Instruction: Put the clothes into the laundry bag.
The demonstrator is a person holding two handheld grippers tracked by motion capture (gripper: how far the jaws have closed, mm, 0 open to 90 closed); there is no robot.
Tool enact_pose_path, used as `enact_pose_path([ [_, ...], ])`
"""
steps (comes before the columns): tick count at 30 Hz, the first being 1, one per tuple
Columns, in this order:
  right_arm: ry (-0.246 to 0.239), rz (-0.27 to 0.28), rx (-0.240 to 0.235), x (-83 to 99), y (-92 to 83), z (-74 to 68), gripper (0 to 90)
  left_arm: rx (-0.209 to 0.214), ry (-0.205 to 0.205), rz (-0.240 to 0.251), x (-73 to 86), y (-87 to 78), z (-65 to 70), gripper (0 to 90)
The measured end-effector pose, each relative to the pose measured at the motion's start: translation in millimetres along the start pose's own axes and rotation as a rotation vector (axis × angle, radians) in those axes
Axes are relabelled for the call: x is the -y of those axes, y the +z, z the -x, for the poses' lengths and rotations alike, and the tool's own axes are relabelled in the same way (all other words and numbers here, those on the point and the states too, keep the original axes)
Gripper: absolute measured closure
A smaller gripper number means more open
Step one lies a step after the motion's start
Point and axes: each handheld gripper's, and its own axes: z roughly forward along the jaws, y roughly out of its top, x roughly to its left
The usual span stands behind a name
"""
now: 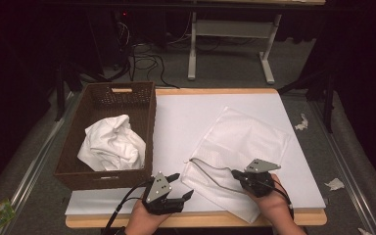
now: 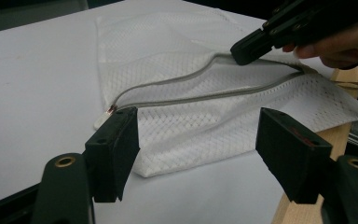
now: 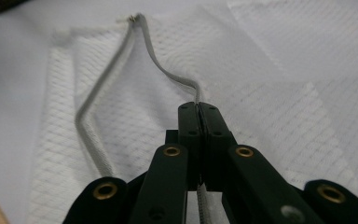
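High view: crumpled white cloth [image 1: 111, 144] inside brown wicker basket [image 1: 146, 108].

surface: table [image 1: 186, 122] with a white top on a wooden board | on it, left: 1 brown woven basket [image 1: 144, 127], at the left edge | on it, right: 1 white mesh bag [image 1: 245, 142], flat, grey zipper edge open, its near corner reaching the table's front edge
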Motion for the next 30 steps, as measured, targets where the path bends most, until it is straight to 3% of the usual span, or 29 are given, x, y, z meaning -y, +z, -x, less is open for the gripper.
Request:
enact_pose_path([
  [5, -0.004, 0.101, -0.012, -4.0, -19.0, -6.5, 89.5, -0.001, 0.001, -0.001, 0.0, 0.3, 0.2, 30.5],
  [8, -0.008, 0.119, -0.009, -4.2, -21.5, -5.9, 89.4, -0.001, 0.002, -0.002, 0.0, 0.5, 0.1, 30.5],
  [15, -0.012, 0.062, -0.011, 0.1, -9.9, -3.3, 86.3, 0.002, 0.002, -0.002, 0.3, 1.0, 0.6, 30.5],
  [24, -0.02, 0.0, 0.027, 2.1, 3.6, -5.7, 65.3, 0.001, -0.001, 0.0, 0.2, 0.4, 0.6, 30.5],
  [27, -0.021, -0.024, 0.043, 1.7, 7.5, -5.0, 66.0, 0.0, -0.001, -0.001, 0.0, 0.2, 0.3, 30.5],
  [30, -0.004, -0.033, 0.053, 2.1, 10.0, -2.5, 75.6, 0.001, -0.003, -0.001, 0.0, 0.0, 0.1, 30.5],
])
